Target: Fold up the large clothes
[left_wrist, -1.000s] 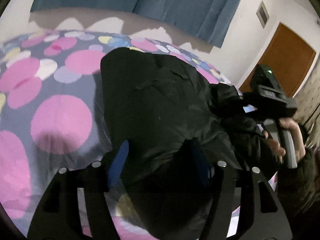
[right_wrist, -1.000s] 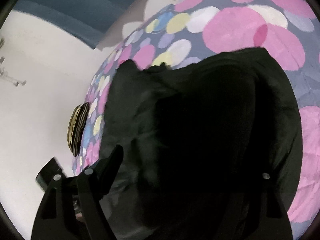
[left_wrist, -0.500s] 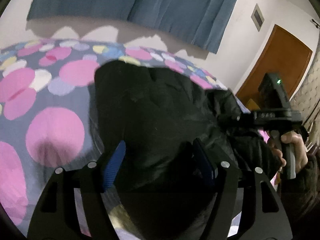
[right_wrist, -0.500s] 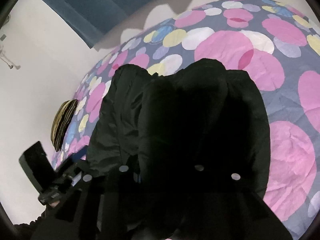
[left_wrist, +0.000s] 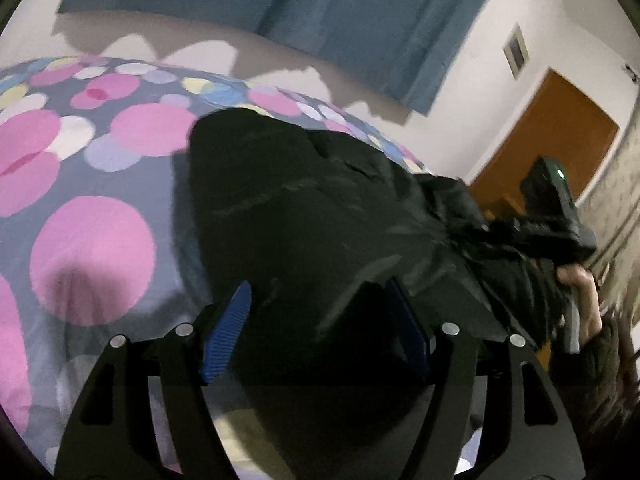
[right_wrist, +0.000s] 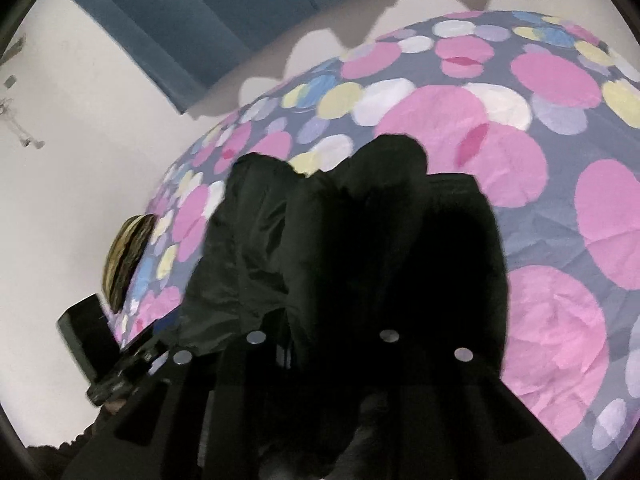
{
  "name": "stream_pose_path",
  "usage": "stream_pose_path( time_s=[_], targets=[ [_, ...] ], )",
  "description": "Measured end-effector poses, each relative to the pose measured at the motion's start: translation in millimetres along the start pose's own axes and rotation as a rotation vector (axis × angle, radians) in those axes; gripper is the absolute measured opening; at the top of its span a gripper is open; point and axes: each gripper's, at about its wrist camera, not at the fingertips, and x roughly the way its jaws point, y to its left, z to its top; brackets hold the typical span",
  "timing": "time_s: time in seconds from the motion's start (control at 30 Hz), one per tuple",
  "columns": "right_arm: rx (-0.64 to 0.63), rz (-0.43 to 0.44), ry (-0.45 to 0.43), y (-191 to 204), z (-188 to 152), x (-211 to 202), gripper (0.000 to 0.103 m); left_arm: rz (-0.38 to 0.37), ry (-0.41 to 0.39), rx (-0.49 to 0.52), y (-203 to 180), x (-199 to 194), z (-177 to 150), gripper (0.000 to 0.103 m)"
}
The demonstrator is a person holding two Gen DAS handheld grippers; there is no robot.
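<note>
A large black jacket (left_wrist: 304,208) lies bunched on a bed with a pink-dotted cover (left_wrist: 92,256). My left gripper (left_wrist: 316,312) is open, its blue-padded fingers (left_wrist: 226,328) spread over the jacket's near edge. My right gripper (right_wrist: 320,340) is shut on a fold of the black jacket (right_wrist: 360,248) and holds it raised; its fingertips are hidden in dark cloth. The right gripper also shows at the right of the left wrist view (left_wrist: 552,216), held in a hand, with jacket cloth in its jaws.
The bed cover (right_wrist: 520,160) stretches behind and right of the jacket. A blue curtain (left_wrist: 320,16) hangs at the back and a brown door (left_wrist: 552,136) stands right. A striped cushion (right_wrist: 124,256) sits at the bed's far left edge.
My right gripper has closed on the jacket and pulled back, lifting the fold. The left gripper has stayed open over the near edge, tilting slightly.
</note>
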Motion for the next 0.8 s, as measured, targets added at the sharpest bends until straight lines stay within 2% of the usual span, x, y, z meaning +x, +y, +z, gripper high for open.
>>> stream_pose_path(
  time_s=[0.13,0.23,0.4,0.53,0.73,0.77,0.8],
  targets=[
    [0.065,-0.024,0.031,-37.1,-5.0,10.9,0.021,0.052,0.046,0.095,-28.4,20.2,1.0,0.068],
    [0.116,-0.006,0.044,-59.3,-14.0,18.1,0.024,0.091,0.065,0.158,-44.9,30.8,1.7,0.068],
    [0.155,0.018,0.041,-77.1,-26.2,28.7,0.027,0.123,0.087,0.155,-50.3,39.2,4.6,0.068],
    [0.157,0.016,0.041,-78.9,-28.2,31.3,0.028,0.130,0.076,0.133,-53.2,32.6,12.0,0.065],
    [0.163,0.016,0.042,-80.6,-29.4,28.8,0.031,0.174,0.106,0.185,-59.1,45.4,7.1,0.065],
    [0.164,0.015,0.039,-80.3,-30.0,28.0,0.031,0.177,0.107,0.177,-58.1,44.6,8.1,0.063],
    [0.166,0.015,0.035,-80.5,-30.6,27.2,0.032,0.186,0.100,0.168,-57.9,42.1,9.9,0.056]
  ],
)
